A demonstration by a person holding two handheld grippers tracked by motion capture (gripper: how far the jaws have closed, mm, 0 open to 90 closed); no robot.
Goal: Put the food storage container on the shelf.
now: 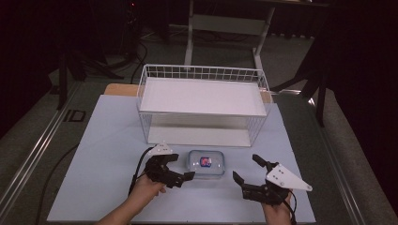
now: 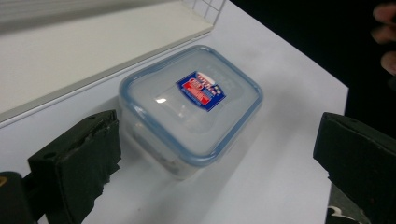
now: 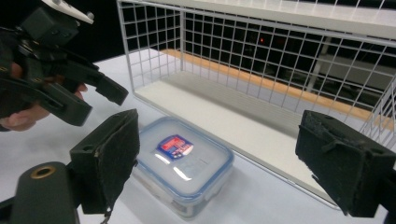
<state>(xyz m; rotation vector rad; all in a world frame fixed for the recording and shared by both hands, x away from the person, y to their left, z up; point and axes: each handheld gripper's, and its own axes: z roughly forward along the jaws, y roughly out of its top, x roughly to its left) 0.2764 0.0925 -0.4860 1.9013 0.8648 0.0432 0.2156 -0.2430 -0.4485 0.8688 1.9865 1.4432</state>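
A clear plastic box (image 1: 206,164) with a blue-rimmed lid and a red and blue sticker sits on the pale table sheet (image 1: 103,154), lid on, just in front of the white wire rack (image 1: 202,72). My left gripper (image 1: 182,166) hovers at the box's left side, open, with nothing between its jaws. In the left gripper view the box (image 2: 191,105) lies ahead of the open gripper (image 2: 219,163), untouched. My right gripper (image 1: 246,168) stands open to the right of the box. Its own view has the box (image 3: 182,163) low between the spread gripper (image 3: 226,161), and the left gripper (image 3: 95,105) beyond.
The wire rack (image 3: 210,51) has a white upper board and a lower board (image 2: 70,60) open toward me. A cable (image 1: 47,187) trails off the table's left side. A desk frame (image 1: 225,23) stands behind in the dark. The sheet's right edge (image 1: 300,178) is near my right hand.
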